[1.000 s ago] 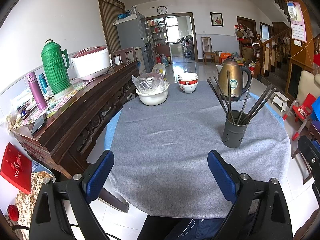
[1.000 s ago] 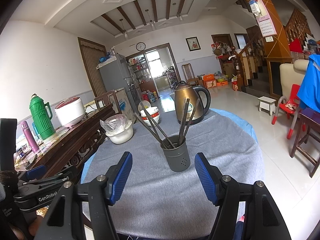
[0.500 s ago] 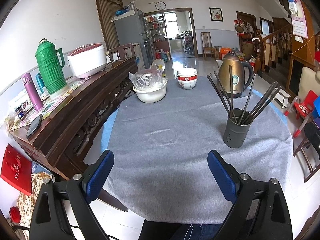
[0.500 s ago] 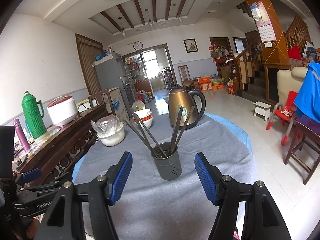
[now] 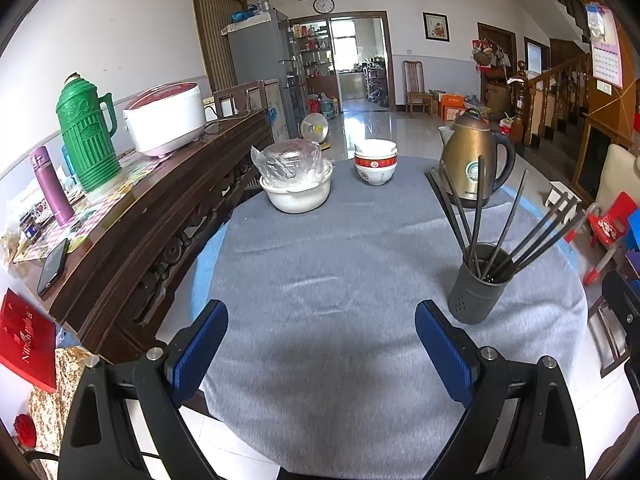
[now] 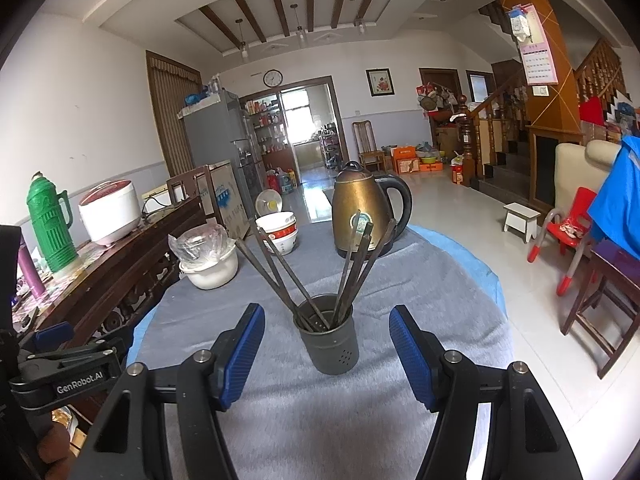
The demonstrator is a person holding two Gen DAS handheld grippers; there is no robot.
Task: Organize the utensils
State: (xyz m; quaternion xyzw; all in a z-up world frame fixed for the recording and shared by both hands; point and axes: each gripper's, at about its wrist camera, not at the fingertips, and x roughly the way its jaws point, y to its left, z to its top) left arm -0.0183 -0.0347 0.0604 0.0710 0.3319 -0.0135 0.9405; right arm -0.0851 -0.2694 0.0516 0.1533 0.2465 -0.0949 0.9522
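Round tabletop (image 5: 360, 280), grey cloth over it, a blue layer showing at the rim on the left and far right. Long dark wooden sideboard (image 5: 160, 208) runs close along its left edge, with only a narrow gap between the two. Open tiled floor (image 6: 480, 216) to the right and beyond the far edge.

On the sideboard: white rice cooker (image 5: 166, 118), green thermos (image 5: 86, 140), purple flask (image 5: 50, 188), a phone (image 5: 52, 266) near its front end.

Far part of the tabletop: bronze electric kettle (image 6: 362, 210), white basin (image 5: 298, 188) holding something wrapped in clear plastic, and a stack of white-and-red bowls (image 5: 376, 162). All three stand well apart from both grippers.

Dark grey utensil holder (image 6: 330, 338) stands upright on the right half of the cloth, perforated near its base. Dark chopsticks (image 6: 280, 268) fan out of it, some leaning left, some right.

Right gripper (image 6: 326, 354): released, jaws wide, nothing clasped. In the right wrist view the holder sits centred between the blue pads (image 6: 244, 354), clear of both, with room on either side.

Left gripper (image 5: 320, 352): released, empty, over bare cloth at the near edge. The holder lies ahead and to its right, just beyond the right pad. The middle of the tabletop ahead is clear cloth.
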